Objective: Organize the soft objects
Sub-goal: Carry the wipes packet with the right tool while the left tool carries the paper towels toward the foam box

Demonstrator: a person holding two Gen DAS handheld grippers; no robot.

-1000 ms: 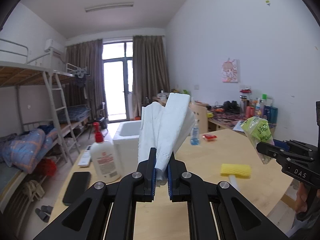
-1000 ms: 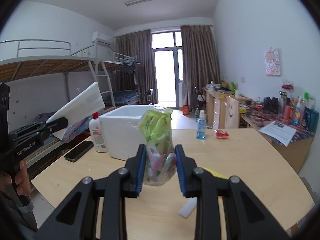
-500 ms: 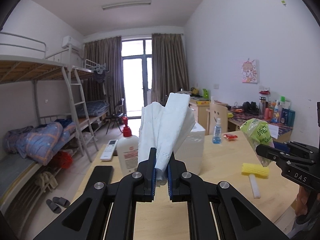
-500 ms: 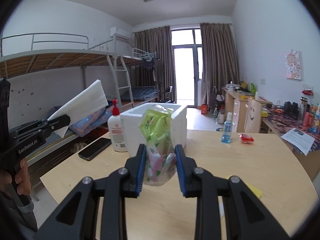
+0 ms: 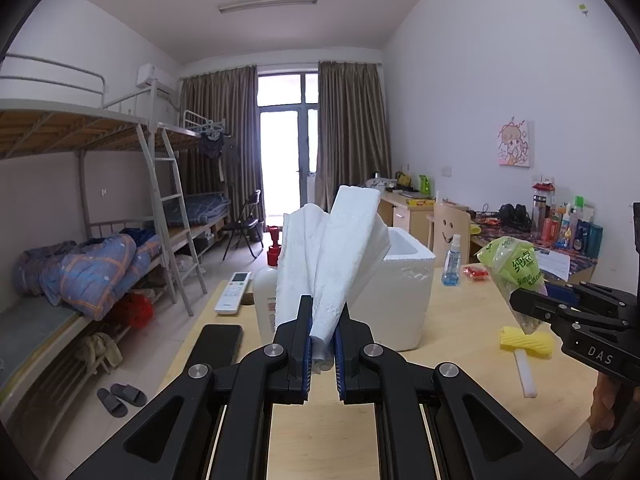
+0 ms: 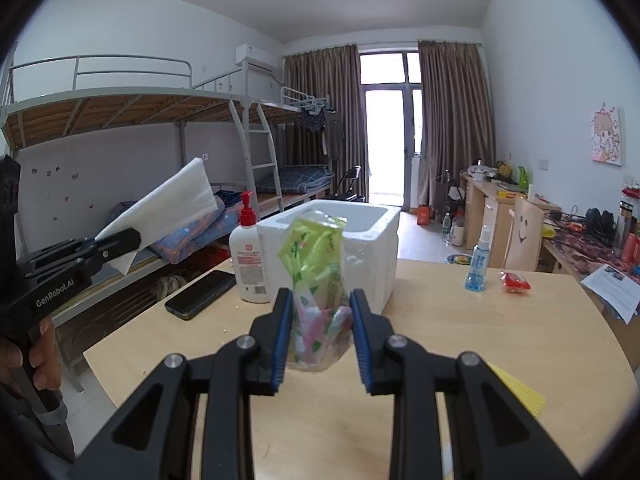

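My left gripper (image 5: 322, 346) is shut on a folded wad of white tissue (image 5: 334, 256) that fans upward above the table. In the right wrist view that same tissue (image 6: 168, 204) sticks up from the left gripper at the far left. My right gripper (image 6: 320, 336) is shut on a green plastic tissue pack (image 6: 316, 276), held upright in front of the white foam box (image 6: 372, 240). From the left wrist view the green pack (image 5: 514, 268) hangs at the right, and the foam box (image 5: 404, 276) stands just behind the held tissue.
On the wooden table (image 6: 480, 336) stand a lotion pump bottle (image 6: 250, 264), a black phone (image 6: 202, 294), a blue spray bottle (image 6: 478, 268) and a red packet (image 6: 515, 281). A yellow sponge with white handle (image 5: 526, 346) lies at the right. A remote (image 5: 234, 298) lies far left; bunk beds beyond.
Both views have swung across the room: the foam box and lotion bottle have shifted rightward in frame. Both grippers keep the same hold on their items.
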